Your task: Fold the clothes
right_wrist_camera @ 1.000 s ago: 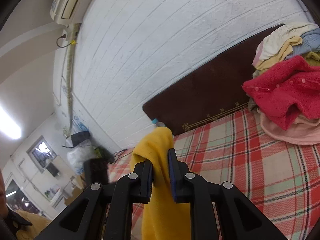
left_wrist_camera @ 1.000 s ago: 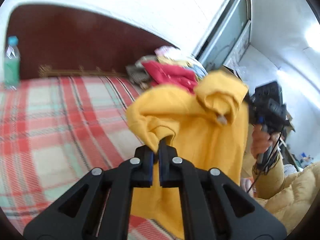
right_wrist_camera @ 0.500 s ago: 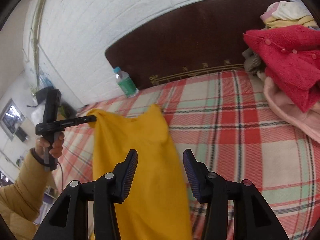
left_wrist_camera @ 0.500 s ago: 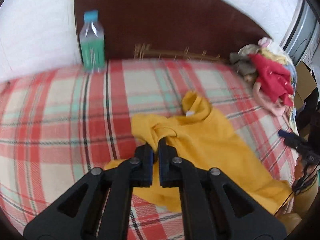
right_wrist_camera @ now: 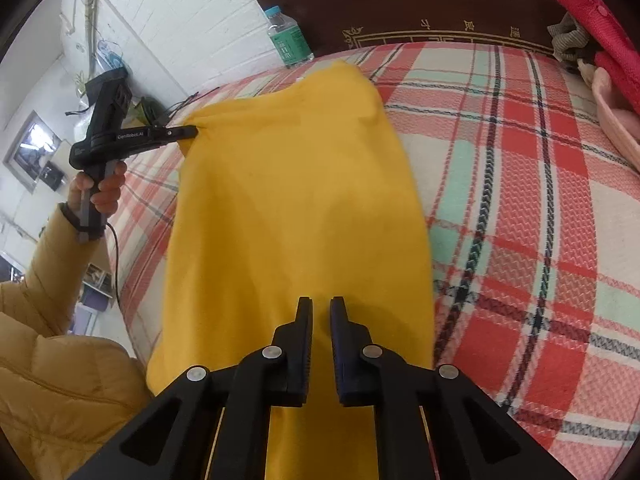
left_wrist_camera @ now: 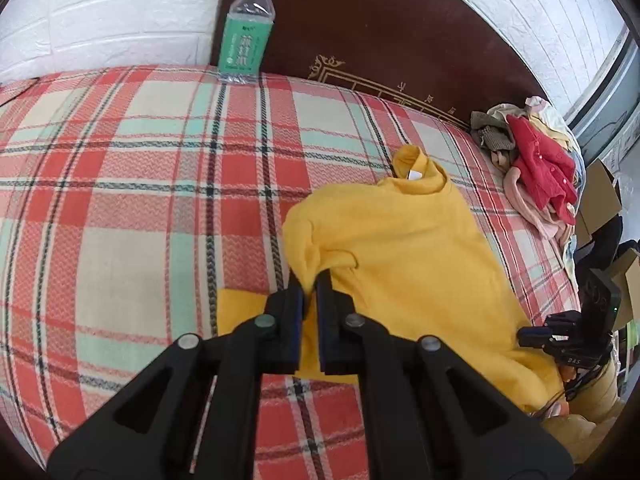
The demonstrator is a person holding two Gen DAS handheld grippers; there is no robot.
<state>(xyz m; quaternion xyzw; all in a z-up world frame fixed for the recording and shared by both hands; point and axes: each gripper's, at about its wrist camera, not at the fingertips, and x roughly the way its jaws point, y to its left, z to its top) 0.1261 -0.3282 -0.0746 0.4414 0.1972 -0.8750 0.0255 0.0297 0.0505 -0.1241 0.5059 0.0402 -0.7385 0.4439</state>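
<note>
Yellow sweater (left_wrist_camera: 420, 248) is pinched by the left gripper (left_wrist_camera: 310, 280); the right gripper (right_wrist_camera: 321, 308) is closed, empty.

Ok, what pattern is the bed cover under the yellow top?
Plaid: red, cream and mint squares with dark lines on the bed cover; clearest in the left wrist view.

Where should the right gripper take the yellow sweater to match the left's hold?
Probably its right shoulder, opposite the corner pinched by the left gripper. The yellow sweater lies flat there, its edge free on the plaid blanket, so come from the right, fingers low, one sliding under.
</note>
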